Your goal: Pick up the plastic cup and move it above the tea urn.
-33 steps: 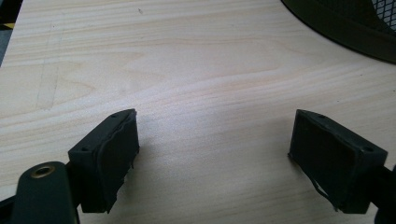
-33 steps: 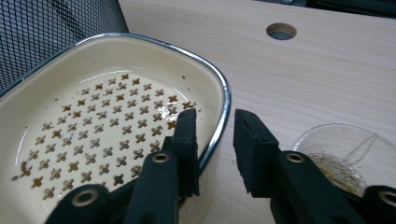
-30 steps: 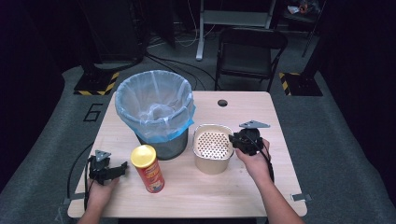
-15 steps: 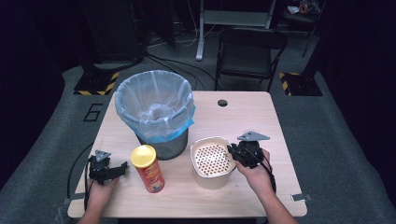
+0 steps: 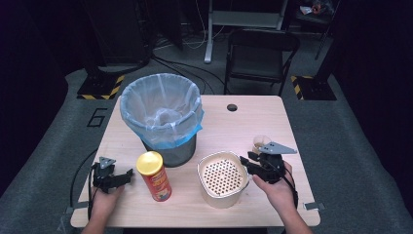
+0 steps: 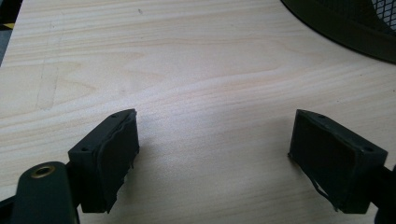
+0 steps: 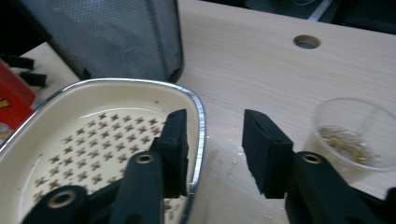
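Right gripper view: right gripper [image 7: 212,154] straddling the pan [image 7: 93,140] rim, jaws narrow but not pinched yet. Pan just in front of the bin [image 5: 160,114]. Left gripper [image 5: 114,176] wide, idling left of the can [image 5: 153,175].

Probably a lab: dark curtains [image 5: 44,58], floor cables [image 5: 187,41], hazard-taped bases [image 5: 100,90].

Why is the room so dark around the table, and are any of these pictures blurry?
High view: light falls on the table alone, its surroundings near black; the picture is soft. Left gripper view: the wood grain is sharp, the near tongs slightly soft. Right gripper view: the tongs and the plastic cup blur; the pan rim glints.
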A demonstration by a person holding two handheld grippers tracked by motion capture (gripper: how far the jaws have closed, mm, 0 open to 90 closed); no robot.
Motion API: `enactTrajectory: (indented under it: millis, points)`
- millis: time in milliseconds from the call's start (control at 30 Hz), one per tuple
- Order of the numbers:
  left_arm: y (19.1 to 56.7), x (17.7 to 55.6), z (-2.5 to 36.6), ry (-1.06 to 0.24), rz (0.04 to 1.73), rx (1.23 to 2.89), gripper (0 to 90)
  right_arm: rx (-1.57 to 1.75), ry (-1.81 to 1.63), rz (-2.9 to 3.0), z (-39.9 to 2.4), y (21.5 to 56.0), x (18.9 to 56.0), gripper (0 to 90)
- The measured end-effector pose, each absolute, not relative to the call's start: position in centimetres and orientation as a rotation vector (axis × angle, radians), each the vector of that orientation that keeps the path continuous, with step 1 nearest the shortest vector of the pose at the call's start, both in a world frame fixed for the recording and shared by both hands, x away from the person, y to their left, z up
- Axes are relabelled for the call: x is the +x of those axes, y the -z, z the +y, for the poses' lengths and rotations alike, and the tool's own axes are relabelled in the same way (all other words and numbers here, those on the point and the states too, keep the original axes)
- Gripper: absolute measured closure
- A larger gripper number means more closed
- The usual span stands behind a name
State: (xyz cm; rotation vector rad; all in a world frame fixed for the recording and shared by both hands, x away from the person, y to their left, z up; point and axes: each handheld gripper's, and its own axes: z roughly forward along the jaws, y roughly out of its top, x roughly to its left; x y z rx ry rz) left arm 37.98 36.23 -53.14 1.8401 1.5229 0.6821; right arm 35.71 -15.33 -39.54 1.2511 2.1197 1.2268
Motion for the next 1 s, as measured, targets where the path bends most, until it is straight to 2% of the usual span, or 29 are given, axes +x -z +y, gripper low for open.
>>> enactTrajectory:
  millis: [133,167,333,600,1000]
  points:
    - [53.1,38.0,36.2,-0.682,1.522,1.841,15.1,1.293,-1.185,2.026,-17.8,39.6,36.3,45.9]
    - [53.1,38.0,36.2,-0.682,1.522,1.841,15.0,1.293,-1.185,2.026,-17.8,39.6,36.3,45.9]
    - [53.1,38.0,36.2,-0.682,1.522,1.840,15.0,1.382,-1.125,1.978,-20.1,42.5,37.5,31.6]
    - [53.1,38.0,36.2,-0.682,1.522,1.841,15.0,1.436,-1.039,1.945,-20.4,45.6,39.2,23.9]
    - [53.1,38.0,36.2,-0.681,1.523,1.842,14.9,1.425,-0.952,1.941,-19.6,47.5,42.6,22.7]
